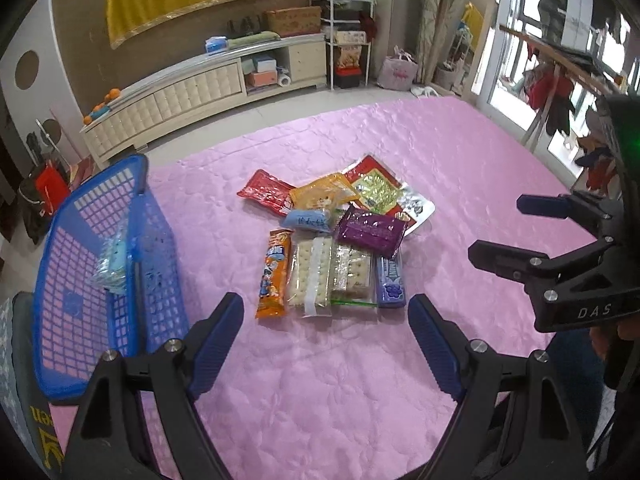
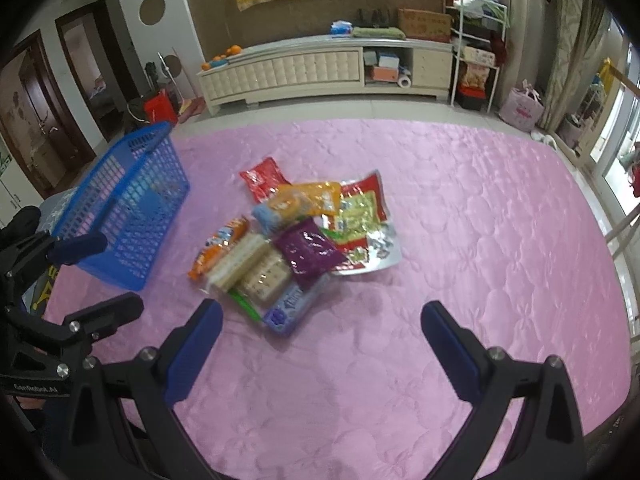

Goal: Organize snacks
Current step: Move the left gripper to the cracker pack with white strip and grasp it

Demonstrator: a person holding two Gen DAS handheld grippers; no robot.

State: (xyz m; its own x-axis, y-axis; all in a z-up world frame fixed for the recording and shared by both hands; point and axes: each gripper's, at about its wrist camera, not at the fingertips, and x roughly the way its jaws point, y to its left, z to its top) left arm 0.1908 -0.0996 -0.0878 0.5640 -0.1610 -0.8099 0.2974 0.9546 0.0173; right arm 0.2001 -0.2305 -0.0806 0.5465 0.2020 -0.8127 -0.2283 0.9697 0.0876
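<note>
A pile of snack packets (image 1: 340,232) lies on the pink quilt: an orange bar (image 1: 274,276), cracker packs (image 1: 312,276), a purple packet (image 1: 370,232), a blue-purple box (image 1: 390,284) and red and yellow bags behind. The pile also shows in the right wrist view (image 2: 296,240). A blue mesh basket (image 1: 60,320) stands at the left with one pale packet (image 1: 114,264) inside; it also shows in the right wrist view (image 2: 128,208). My left gripper (image 1: 326,344) is open and empty, just short of the pile. My right gripper (image 2: 322,344) is open and empty, near the blue-purple box (image 2: 288,312).
The pink quilt (image 2: 480,240) spreads wide to the right of the pile. Beyond it are a cream low cabinet (image 2: 320,68), a shelf rack (image 2: 476,48) and a window with a clothes rail at the right.
</note>
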